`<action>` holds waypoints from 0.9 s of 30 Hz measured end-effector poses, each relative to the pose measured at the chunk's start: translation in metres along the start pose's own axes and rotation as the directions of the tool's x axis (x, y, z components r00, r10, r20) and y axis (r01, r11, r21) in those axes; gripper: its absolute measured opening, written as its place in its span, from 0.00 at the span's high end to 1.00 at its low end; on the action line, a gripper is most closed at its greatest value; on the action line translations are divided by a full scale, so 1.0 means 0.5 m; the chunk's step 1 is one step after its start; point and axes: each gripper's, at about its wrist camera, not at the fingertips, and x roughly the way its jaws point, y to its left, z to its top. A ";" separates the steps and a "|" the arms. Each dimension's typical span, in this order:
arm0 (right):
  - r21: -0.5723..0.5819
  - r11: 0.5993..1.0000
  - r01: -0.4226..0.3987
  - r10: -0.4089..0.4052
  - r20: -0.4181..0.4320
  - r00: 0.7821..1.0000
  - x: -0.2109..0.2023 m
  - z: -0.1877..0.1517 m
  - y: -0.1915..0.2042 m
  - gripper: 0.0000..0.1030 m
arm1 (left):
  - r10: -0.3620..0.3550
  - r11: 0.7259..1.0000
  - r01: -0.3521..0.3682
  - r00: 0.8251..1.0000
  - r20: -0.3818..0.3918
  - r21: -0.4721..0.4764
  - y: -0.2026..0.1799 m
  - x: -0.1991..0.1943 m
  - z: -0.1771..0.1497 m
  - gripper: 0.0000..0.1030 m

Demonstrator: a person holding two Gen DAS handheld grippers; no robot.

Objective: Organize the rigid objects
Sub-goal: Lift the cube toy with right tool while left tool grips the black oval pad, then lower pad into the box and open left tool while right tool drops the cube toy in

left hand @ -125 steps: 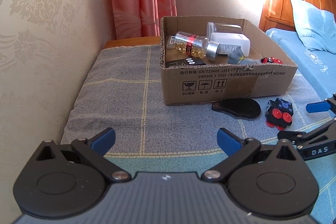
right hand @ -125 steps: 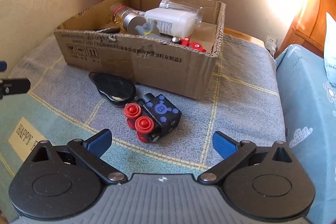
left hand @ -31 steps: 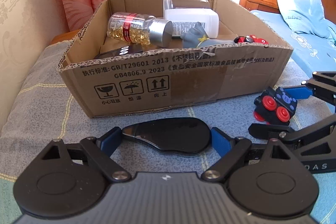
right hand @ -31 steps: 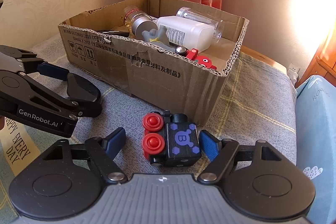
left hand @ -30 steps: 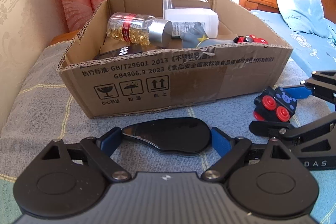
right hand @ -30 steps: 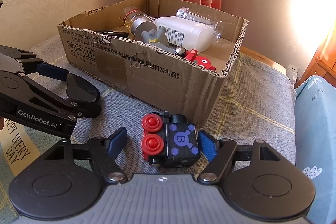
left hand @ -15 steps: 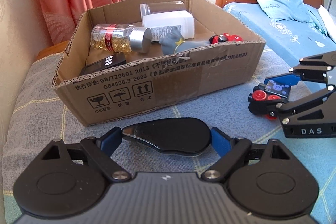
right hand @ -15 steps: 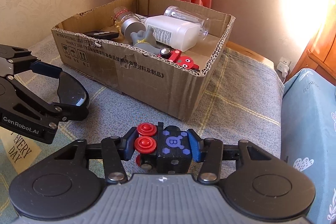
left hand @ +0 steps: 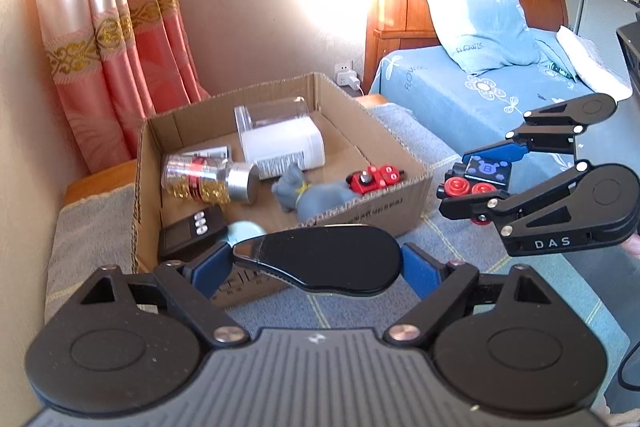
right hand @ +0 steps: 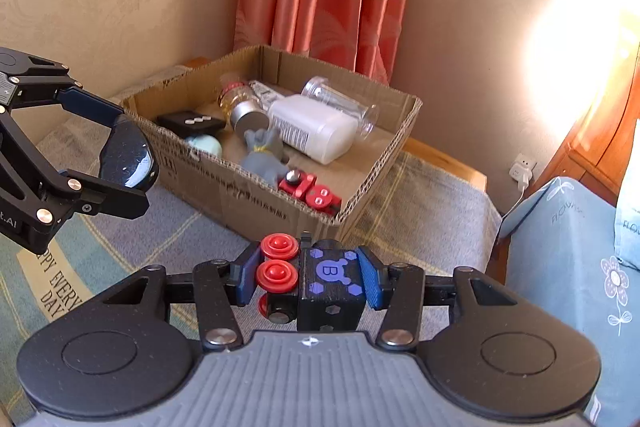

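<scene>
Both things had come up off the worktop – my left claw [left hand: 316,263] pinched the black case [left hand: 320,261], my right claw [right hand: 306,277] pinched the toy block [right hand: 320,281] – ready for the box [right hand: 248,195].

black grippers [left hand: 316,263], blue pads [left hand: 418,269], silver screws, "das" marking.

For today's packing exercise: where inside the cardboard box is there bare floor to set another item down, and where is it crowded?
Bare cardboard box floor lies along the right wall, between the white bottle and the red toy. The left half is crowded: capsule bottle, grey figure, black device.
</scene>
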 end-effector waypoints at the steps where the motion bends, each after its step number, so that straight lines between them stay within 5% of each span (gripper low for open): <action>1: -0.005 1.000 0.008 -0.008 0.012 1.000 -0.001 0.011 -0.004 0.46 | 0.009 1.000 -0.009 1.000 0.014 0.009 0.004 0.001 0.013 0.13; 12: -0.013 1.000 0.009 -0.008 0.020 1.000 0.070 0.115 -0.024 0.46 | 0.133 0.991 -0.133 0.991 0.026 -0.007 0.067 0.096 0.054 0.12; 15: -0.008 1.000 0.016 -0.016 0.004 1.000 0.101 0.142 -0.036 0.46 | 0.188 0.982 -0.188 0.979 0.074 -0.014 0.064 0.081 0.044 0.02; 24: 0.056 0.995 0.082 -0.078 -0.061 0.995 0.210 0.204 -0.071 0.46 | 0.164 0.985 -0.157 0.981 0.103 -0.069 0.055 0.018 0.007 0.01; 25: 0.066 0.994 0.092 -0.088 -0.061 0.994 0.218 0.207 -0.076 0.45 | 0.163 0.985 -0.155 0.981 0.104 -0.077 0.055 0.015 0.002 0.01; 27: 0.089 0.991 0.100 -0.095 -0.054 0.994 0.219 0.208 -0.079 0.27 | 0.172 0.982 -0.163 0.980 0.102 -0.092 0.055 0.011 -0.003 0.01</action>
